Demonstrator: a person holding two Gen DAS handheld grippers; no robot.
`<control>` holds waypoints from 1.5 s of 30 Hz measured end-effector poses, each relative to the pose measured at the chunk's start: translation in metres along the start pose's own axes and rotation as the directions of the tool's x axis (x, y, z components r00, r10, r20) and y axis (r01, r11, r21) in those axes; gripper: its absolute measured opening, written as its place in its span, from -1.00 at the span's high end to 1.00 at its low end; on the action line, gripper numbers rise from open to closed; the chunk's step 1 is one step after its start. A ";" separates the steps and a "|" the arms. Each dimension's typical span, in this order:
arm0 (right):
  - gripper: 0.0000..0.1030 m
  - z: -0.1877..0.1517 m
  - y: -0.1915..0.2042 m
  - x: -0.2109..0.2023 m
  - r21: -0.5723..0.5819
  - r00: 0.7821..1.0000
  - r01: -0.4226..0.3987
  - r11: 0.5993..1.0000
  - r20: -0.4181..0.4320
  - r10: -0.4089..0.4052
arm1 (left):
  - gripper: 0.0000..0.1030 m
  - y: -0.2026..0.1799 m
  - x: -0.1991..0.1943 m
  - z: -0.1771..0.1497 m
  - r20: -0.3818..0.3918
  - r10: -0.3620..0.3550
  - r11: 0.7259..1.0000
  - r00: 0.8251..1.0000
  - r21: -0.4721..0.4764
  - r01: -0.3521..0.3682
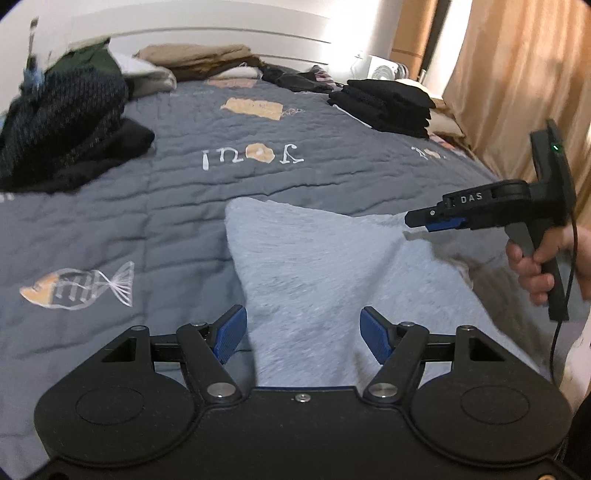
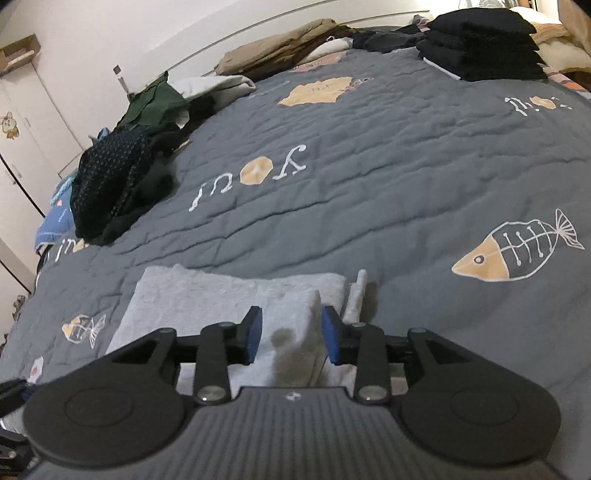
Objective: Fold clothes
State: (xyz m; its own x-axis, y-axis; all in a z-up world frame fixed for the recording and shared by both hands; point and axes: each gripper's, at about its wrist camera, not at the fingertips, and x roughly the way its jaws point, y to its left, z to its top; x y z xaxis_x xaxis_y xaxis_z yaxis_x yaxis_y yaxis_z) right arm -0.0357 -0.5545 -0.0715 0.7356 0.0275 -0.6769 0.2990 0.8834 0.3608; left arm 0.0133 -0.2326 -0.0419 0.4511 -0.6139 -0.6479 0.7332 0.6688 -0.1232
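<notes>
Nearest the left wrist camera, the left tongs point(image 1: 302, 338) stand wide apart with nothing gripped; the light grey garment point(image 1: 332, 266) lies on the bed below and between the blue pads without touching either. In the right wrist view the right tongs point(image 2: 291, 338) are partly open, and a raised fold of the same light grey garment point(image 2: 236, 295) stands between the pads; the pads sit just beside the cloth, not pressing it.

From the left, the right tongs point(image 1: 419, 223) reach over the garment's right part, with a hand point(image 1: 543, 266) around the handle. The garment lies flat on the near part of the grey quilt point(image 1: 177, 206), its long axis running roughly across the bed, with one corner pointing away toward the headboard.

Farther off, a loose heap of dark clothes point(image 1: 66, 125) sits at the left, a folded black stack point(image 1: 384, 107) at the right, and tan clothes point(image 1: 199, 59) near the white headboard point(image 1: 207, 29).
</notes>
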 end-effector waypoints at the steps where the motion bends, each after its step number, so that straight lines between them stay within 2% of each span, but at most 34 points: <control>1: 0.32 -0.003 -0.001 -0.002 0.004 1.000 0.000 1.000 -0.005 0.000 | -0.31 -0.002 -0.005 -0.002 0.004 0.008 1.000 1.000 0.022 -0.008; 6: 0.31 -0.021 -0.002 -0.028 0.056 1.000 -0.026 0.998 -0.004 0.027 | -0.31 -0.020 -0.031 -0.019 0.021 0.054 0.985 0.998 0.166 -0.057; 14: 0.26 -0.065 0.005 -0.092 0.082 0.999 -0.040 0.996 0.027 0.038 | -0.31 -0.042 -0.074 -0.078 0.012 0.102 0.941 0.995 0.324 -0.100; 19: 0.25 -0.105 0.005 -0.116 0.133 1.000 0.004 0.991 0.009 -0.006 | -0.27 -0.053 -0.080 -0.101 0.026 0.162 0.887 0.987 0.435 -0.157; 20: 0.25 -0.112 0.006 -0.116 0.138 1.000 0.024 0.990 -0.001 -0.024 | -0.16 -0.055 -0.080 -0.103 0.038 0.176 0.872 0.984 0.458 -0.173; 22: 0.25 -0.126 0.008 -0.117 0.144 0.998 0.064 0.988 -0.023 -0.061 | -0.12 -0.061 -0.078 -0.105 0.064 0.196 0.842 0.978 0.500 -0.202; 25: 0.25 -0.138 0.012 -0.117 0.129 0.995 0.102 0.986 -0.031 -0.098 | 0.14 -0.070 -0.073 -0.109 0.093 0.212 0.793 0.973 0.566 -0.226; 29: 0.22 -0.145 0.011 -0.114 0.136 0.993 0.115 0.984 -0.046 -0.110 | 0.14 -0.080 -0.061 -0.120 0.079 0.257 0.726 0.963 0.642 -0.246; 33: 0.22 -0.150 0.012 -0.109 0.139 0.992 0.110 0.984 -0.080 -0.099 | 0.14 -0.079 -0.054 -0.126 0.066 0.280 0.700 0.958 0.668 -0.251; 36: 0.22 -0.153 0.015 -0.109 0.131 0.992 0.097 0.987 -0.087 -0.086 | 0.22 -0.077 -0.054 -0.126 0.070 0.274 0.709 0.959 0.659 -0.251; 37: 0.24 -0.154 0.017 -0.109 0.131 0.993 0.088 0.987 -0.089 -0.077 | 0.33 -0.077 -0.055 -0.126 0.071 0.270 0.712 0.960 0.657 -0.248; 39: 0.57 -0.155 0.019 -0.110 0.130 0.994 0.071 0.989 -0.091 -0.060 | 0.54 -0.078 -0.055 -0.127 0.072 0.256 0.711 0.964 0.661 -0.238; 40: 0.66 -0.155 0.020 -0.111 0.130 0.994 0.063 0.990 -0.092 -0.051 | 0.68 -0.079 -0.055 -0.128 0.073 0.252 0.705 0.965 0.669 -0.235; 41: 0.83 -0.156 0.021 -0.111 0.123 0.994 0.063 0.990 -0.093 -0.052 | 0.75 -0.081 -0.055 -0.129 0.074 0.251 0.692 0.965 0.683 -0.233; 42: 0.88 -0.157 0.021 -0.112 0.119 0.994 0.061 0.991 -0.094 -0.050 | 0.78 -0.082 -0.054 -0.132 0.076 0.255 0.674 0.964 0.701 -0.234; 45: 0.94 -0.157 0.022 -0.116 0.116 0.995 0.052 0.992 -0.090 -0.042 | 0.86 -0.085 -0.057 -0.138 0.106 0.275 0.594 0.956 0.762 -0.256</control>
State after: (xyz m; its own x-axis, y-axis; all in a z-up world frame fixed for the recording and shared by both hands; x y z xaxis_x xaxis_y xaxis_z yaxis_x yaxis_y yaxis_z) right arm -0.2100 -0.4651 -0.0861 0.6645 0.0327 -0.7466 0.4054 0.8235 0.3968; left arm -0.1448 -0.1966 -0.0984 0.6865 -0.4476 -0.5729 0.7085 0.2346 0.6656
